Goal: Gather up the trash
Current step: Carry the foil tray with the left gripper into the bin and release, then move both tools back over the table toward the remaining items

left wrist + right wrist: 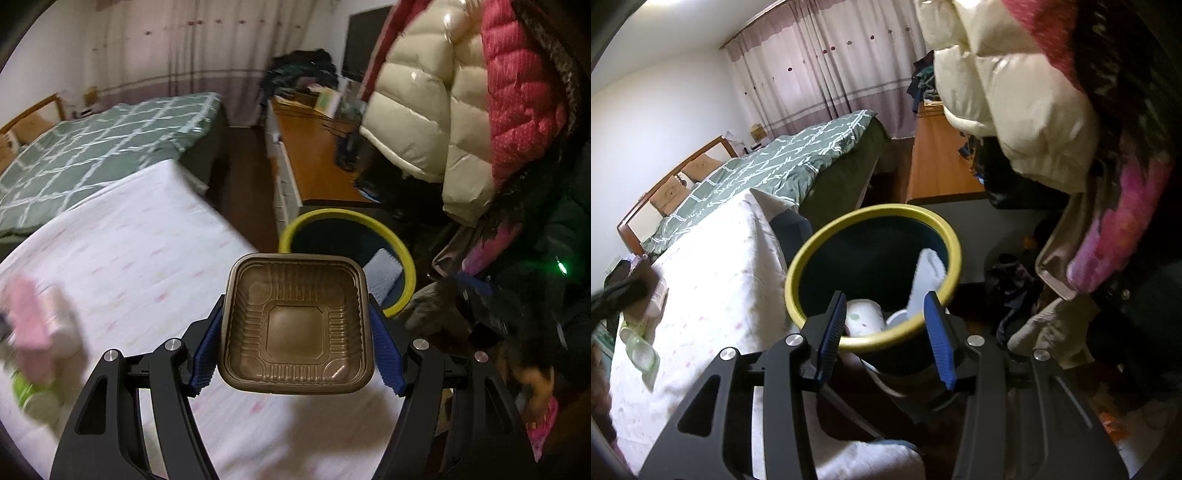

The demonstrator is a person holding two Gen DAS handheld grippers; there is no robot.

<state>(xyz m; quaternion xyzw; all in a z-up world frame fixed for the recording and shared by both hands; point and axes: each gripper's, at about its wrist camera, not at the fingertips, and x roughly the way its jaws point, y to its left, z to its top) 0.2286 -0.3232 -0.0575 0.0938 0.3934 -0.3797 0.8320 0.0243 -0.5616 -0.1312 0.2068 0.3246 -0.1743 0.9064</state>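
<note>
We see our left gripper [295,325] clamped on a brown ribbed square plastic tray [297,325], yellow-rimmed dark round bin [402,254] at one o'clock, our right gripper [886,332] apart and empty over it.

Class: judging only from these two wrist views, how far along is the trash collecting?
Done: the yellow-rimmed bin already holds a white cup and white wrapping. In hand: the left gripper clamps a brown plastic tray short of the bin; the right gripper is open with nothing between its fingers. Left: the green and pink items on the white cloth.
</note>
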